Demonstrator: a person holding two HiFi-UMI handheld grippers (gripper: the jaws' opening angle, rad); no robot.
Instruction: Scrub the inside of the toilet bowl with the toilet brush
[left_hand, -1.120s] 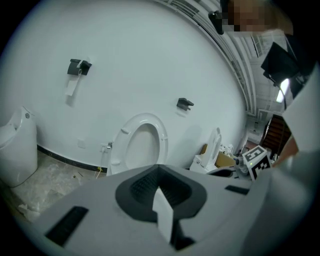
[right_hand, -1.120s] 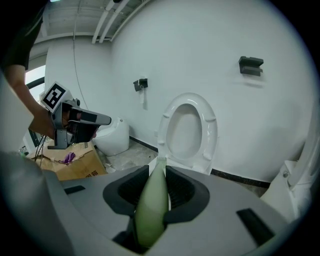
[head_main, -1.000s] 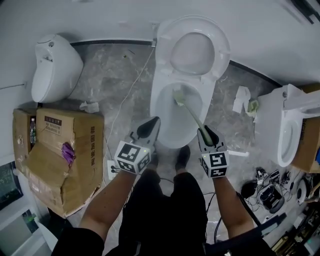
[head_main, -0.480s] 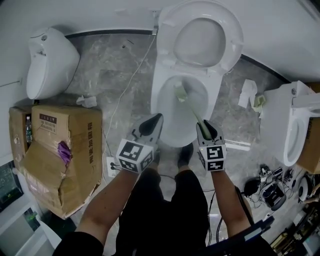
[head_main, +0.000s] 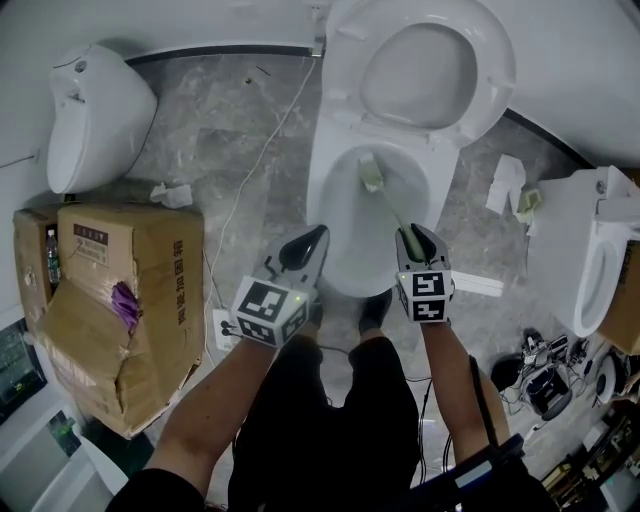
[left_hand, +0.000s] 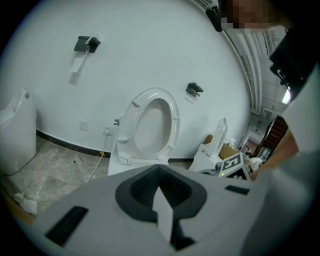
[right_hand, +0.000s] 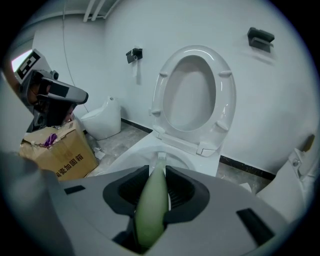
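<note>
The white toilet (head_main: 340, 150) stands with seat and lid (head_main: 430, 70) raised; its bowl (head_main: 352, 235) is open below me. My right gripper (head_main: 414, 243) is shut on the pale green toilet brush (head_main: 388, 208), whose handle slants up-left into the bowl, with the brush head (head_main: 370, 176) near the bowl's back wall. In the right gripper view the green handle (right_hand: 152, 205) fills the gap between the jaws, with the bristle end (right_hand: 160, 157) over the bowl. My left gripper (head_main: 305, 250) hangs beside the bowl's left front rim, shut, holding nothing (left_hand: 162, 200).
A urinal-shaped fixture (head_main: 90, 110) stands at the left, cardboard boxes (head_main: 110, 300) beneath it. A white cable (head_main: 255, 190) crosses the marble floor. Crumpled paper (head_main: 505, 185) and a second toilet (head_main: 590, 260) are at right, with cables and gear (head_main: 545, 375) nearby.
The brush head has shifted slightly further back and right in the bowl as my right gripper moved with it. The view has drifted, so the toilet sits higher and further right. Left gripper barely moved.
</note>
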